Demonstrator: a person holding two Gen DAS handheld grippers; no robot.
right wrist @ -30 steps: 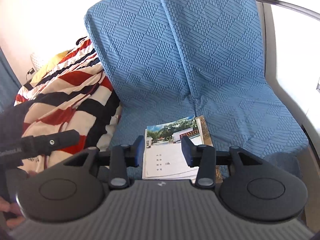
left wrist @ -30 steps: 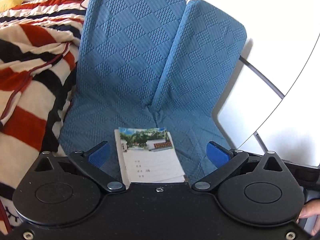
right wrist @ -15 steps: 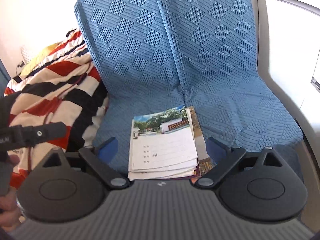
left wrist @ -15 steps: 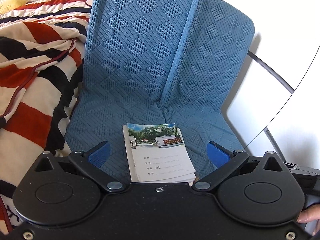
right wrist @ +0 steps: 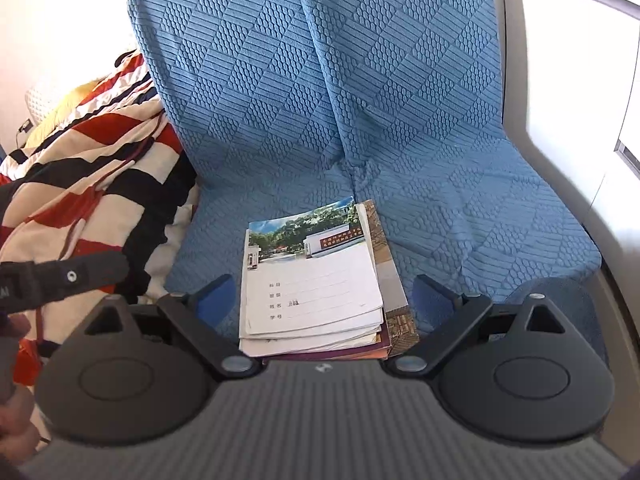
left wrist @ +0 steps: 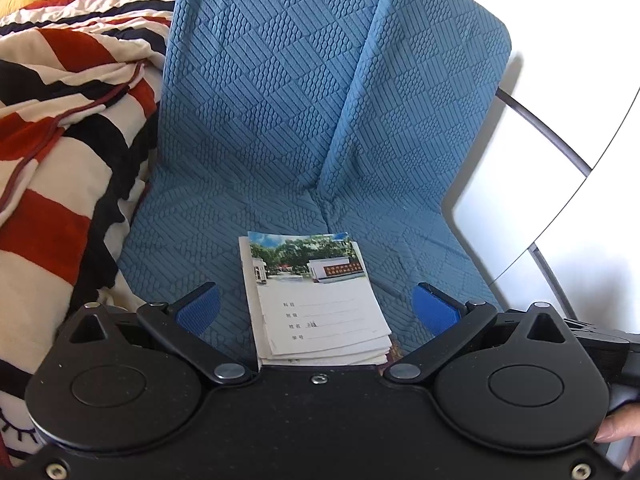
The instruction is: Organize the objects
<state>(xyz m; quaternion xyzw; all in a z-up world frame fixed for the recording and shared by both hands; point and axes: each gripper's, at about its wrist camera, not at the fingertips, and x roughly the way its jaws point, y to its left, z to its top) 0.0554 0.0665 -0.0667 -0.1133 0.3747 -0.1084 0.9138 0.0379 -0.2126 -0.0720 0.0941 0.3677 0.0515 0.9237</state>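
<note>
Blue seat [right wrist: 460,216], stacked notebooks [right wrist: 312,296]

Blue quilted chair [left wrist: 280,120], white wall [left wrist: 560,40]

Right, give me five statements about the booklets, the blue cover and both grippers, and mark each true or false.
1. The stack of paper booklets lies flat on the blue quilted seat cover. True.
2. The right gripper is clamped on the stack. False: its jaws are spread wide, either side of it.
3. The left gripper is open. True.
4. The red, black and cream striped blanket covers the booklets. False: it lies beside the seat.
5. The top booklet shows a photo above ruled lines. True.
</note>
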